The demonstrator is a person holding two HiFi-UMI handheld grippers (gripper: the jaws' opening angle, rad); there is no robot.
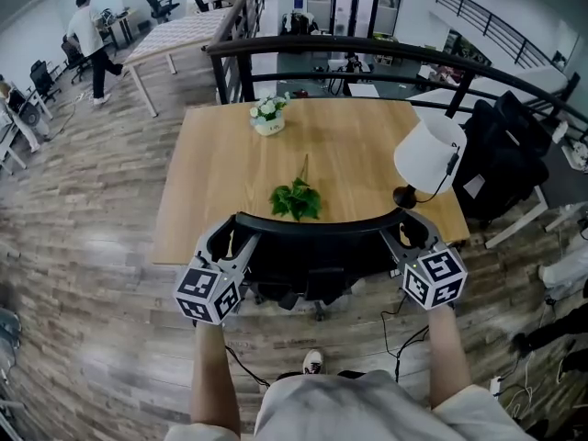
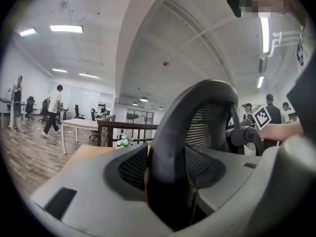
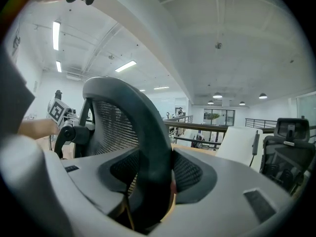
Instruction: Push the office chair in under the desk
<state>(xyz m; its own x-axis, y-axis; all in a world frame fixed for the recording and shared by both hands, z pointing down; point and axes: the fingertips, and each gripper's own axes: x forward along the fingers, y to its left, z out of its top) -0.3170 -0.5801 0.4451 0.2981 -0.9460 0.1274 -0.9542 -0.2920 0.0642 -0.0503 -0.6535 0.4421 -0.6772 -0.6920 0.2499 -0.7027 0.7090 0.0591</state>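
Pale wood plank flooring [image 1: 83,237] fills the nine o'clock side of the head view, and far off at ten o'clock a person in a white top [image 1: 90,33] is in mid-stride beside a long white table [image 1: 175,37]. Nearer in, the left gripper [image 1: 231,246] is clamped on the nine o'clock end of the office chair [image 1: 317,244]. Its own view shows the dark curved rim of the backrest filling the gap, with both jaws pressed against it. The chair stands at the six o'clock edge of the wooden desk [image 1: 220,168] with its backrest upright and its top rim lying across that edge in the head view. The seat is hidden under the backrest and the desktop, though part of the base shows on the floor below. On the desk, a small white pot of pale flowers [image 1: 268,116] sits toward twelve o'clock, and a green leafy sprig [image 1: 296,200] lies near six o'clock, just beyond the backrest. The right gripper [image 1: 401,233] holds the three o'clock end of the backrest in the same manner — rim between the jaws, pads tight on it. Just past it a lamp with a white shade [image 1: 429,154] stands at the desk's four o'clock corner, and a second black chair [image 1: 501,159] sits beyond at three o'clock.
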